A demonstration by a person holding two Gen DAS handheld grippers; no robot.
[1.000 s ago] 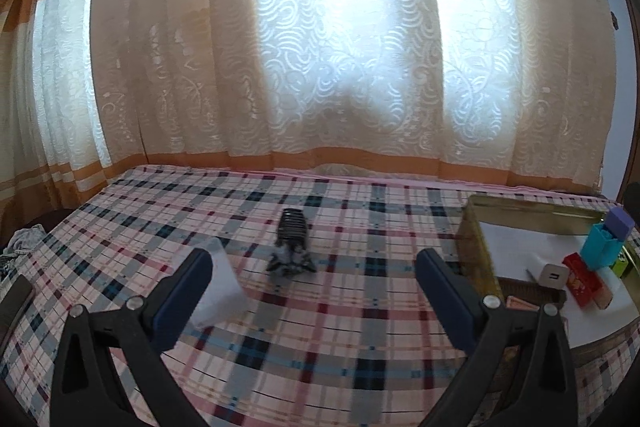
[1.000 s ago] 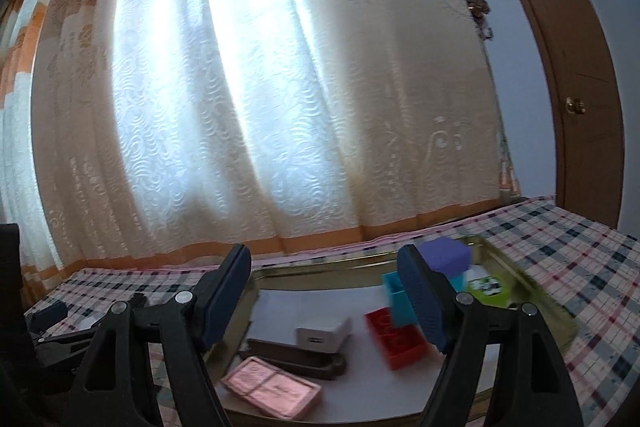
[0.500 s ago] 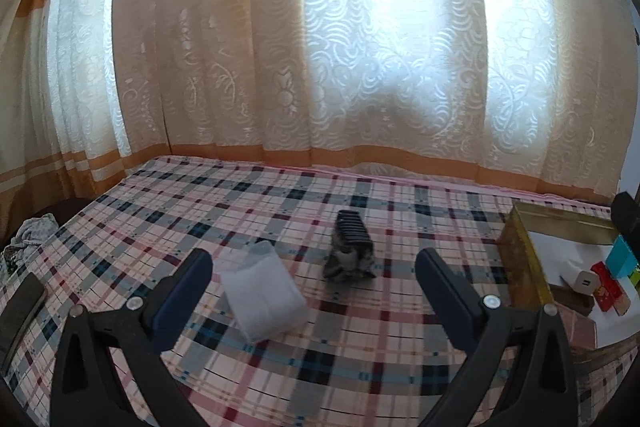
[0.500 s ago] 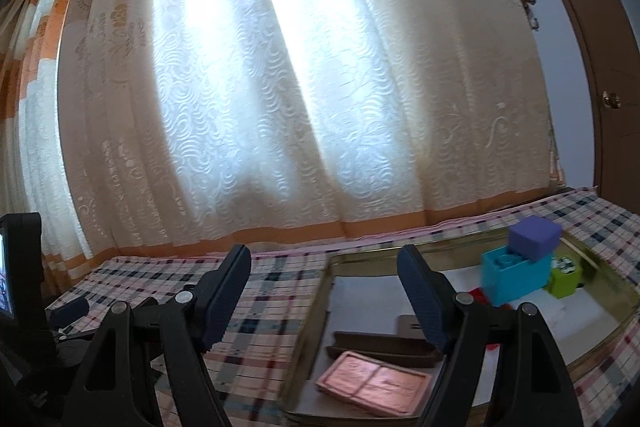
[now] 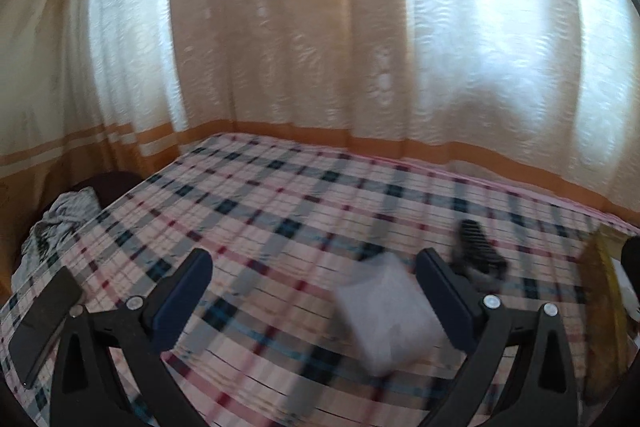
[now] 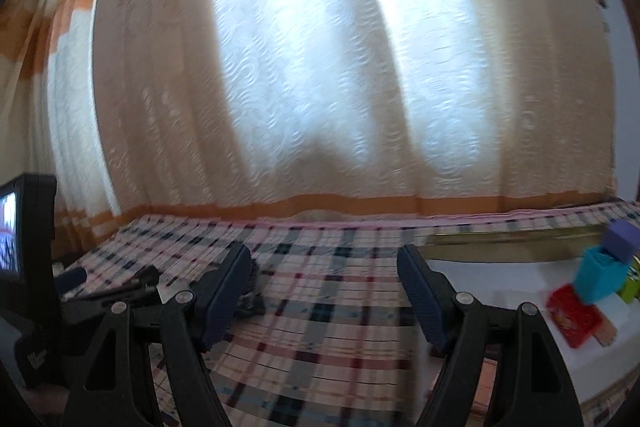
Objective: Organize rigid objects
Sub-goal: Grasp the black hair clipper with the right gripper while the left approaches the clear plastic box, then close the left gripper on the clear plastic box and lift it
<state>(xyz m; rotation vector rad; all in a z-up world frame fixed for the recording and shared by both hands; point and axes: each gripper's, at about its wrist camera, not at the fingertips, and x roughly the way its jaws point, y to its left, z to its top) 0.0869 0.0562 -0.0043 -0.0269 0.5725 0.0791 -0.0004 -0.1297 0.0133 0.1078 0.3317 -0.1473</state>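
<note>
- Left gripper [image 5: 314,281]: jaws stood wide apart, nothing between the blue-padded fingers [image 5: 182,297]; black frame angled forward and slightly downward.
- Right gripper [image 6: 324,281]: jaws likewise spread, empty; blue pads [image 6: 420,291] faced each other, held low and roughly level.

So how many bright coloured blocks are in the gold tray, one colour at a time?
purple block: 1
blue block: 1
green block: 1
red block: 1
Total: 4, all at the right end of the tray.
</note>
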